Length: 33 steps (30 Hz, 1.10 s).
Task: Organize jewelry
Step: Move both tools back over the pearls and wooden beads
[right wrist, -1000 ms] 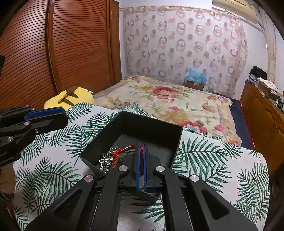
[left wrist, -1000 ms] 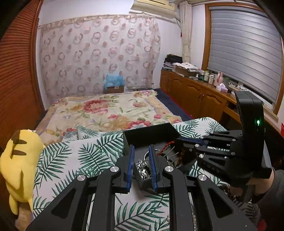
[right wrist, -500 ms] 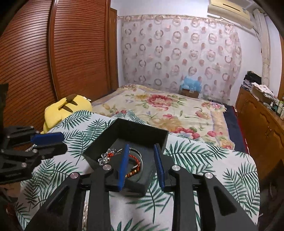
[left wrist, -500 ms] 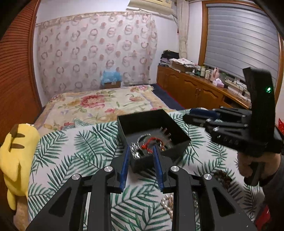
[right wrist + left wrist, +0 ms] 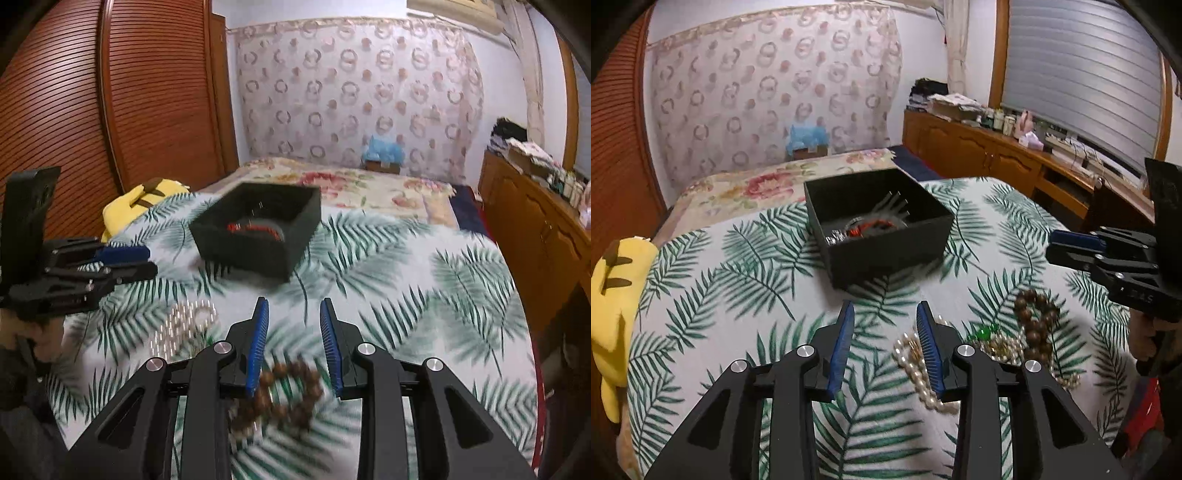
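Observation:
A black open box [image 5: 882, 225] stands on the palm-leaf cloth and holds a red cord bracelet [image 5: 866, 229] and silver pieces [image 5: 835, 235]. It also shows in the right wrist view [image 5: 258, 225]. My left gripper [image 5: 884, 325] is open and empty, pulled back from the box, with a pearl necklace [image 5: 918, 373] by its right finger. A brown wooden bead bracelet [image 5: 1034, 321] and a gold chain with a green stone [image 5: 988, 339] lie to the right. My right gripper [image 5: 293, 321] is open and empty above the brown beads [image 5: 284, 398].
A yellow plush toy [image 5: 617, 306] sits at the left edge of the table. A floral bed [image 5: 783, 184] lies behind the table. A wooden cabinet [image 5: 997, 158] runs along the right wall. The right gripper shows in the left wrist view [image 5: 1075, 245].
Both grippers have drawn back from the box toward me. The right gripper opened and left the red bracelet in the box. The loose jewelry pile has come into view.

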{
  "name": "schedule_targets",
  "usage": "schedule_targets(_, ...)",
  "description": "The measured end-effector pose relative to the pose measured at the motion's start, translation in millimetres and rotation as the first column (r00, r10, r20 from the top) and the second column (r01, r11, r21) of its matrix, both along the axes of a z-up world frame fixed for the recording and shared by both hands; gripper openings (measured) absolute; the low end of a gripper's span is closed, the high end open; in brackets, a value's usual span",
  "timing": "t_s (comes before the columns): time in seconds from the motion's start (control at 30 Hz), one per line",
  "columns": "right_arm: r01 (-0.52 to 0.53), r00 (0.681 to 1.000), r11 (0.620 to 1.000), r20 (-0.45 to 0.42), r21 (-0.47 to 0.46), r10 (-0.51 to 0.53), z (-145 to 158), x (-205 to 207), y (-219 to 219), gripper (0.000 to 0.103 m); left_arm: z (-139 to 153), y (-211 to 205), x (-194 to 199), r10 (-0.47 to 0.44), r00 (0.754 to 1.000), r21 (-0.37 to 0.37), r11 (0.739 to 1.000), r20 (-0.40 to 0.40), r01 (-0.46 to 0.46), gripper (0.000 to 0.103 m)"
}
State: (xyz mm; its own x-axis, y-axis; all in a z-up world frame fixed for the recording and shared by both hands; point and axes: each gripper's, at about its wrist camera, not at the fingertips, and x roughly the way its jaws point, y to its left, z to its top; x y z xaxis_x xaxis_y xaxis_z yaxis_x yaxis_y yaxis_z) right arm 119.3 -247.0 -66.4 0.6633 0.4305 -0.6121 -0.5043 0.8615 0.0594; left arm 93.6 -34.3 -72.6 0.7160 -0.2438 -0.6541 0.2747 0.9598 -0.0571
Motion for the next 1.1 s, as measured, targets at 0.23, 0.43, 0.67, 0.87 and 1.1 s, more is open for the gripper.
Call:
schedule_targets(0.23, 0.022, 0.999, 1.000, -0.049, 0.003, -0.022, -18.0, -20.9, -25.6, 0.031, -10.1, -8.9, -6.5, -0.009, 0.999, 0.006, 1.000, -0.047, 0.010, 0.038)
schedule_targets(0.43, 0.005, 0.997, 1.000, -0.081, 0.027, -0.002, -30.2, -38.2, -34.3, 0.031, -16.1, -23.8, -12.9, -0.023, 0.996, 0.013, 1.000, -0.086, 0.024, 0.038)
schedule_targets(0.67, -0.071, 0.991, 0.997, -0.112, 0.039, 0.075, -38.6, -54.5, -20.9, 0.031, -23.0, -43.7, -18.0, -0.054, 0.992, 0.050, 0.997, -0.114, 0.060, 0.038)
schedule_targets(0.87, -0.119, 0.986, 0.993, -0.116, 0.020, 0.120, -39.7, -65.0, -10.4, 0.031, -28.5, -56.5, -10.5, -0.059, 0.992, 0.110, 0.991, -0.116, 0.072, 0.038)
schedule_targets(1.1, -0.125, 0.985, 0.992, -0.116, 0.017, 0.126, -40.3, -65.5, -10.1, 0.031, -32.9, -60.9, -4.3, -0.038, 0.994, 0.186, 0.981, -0.104, 0.057, 0.028)
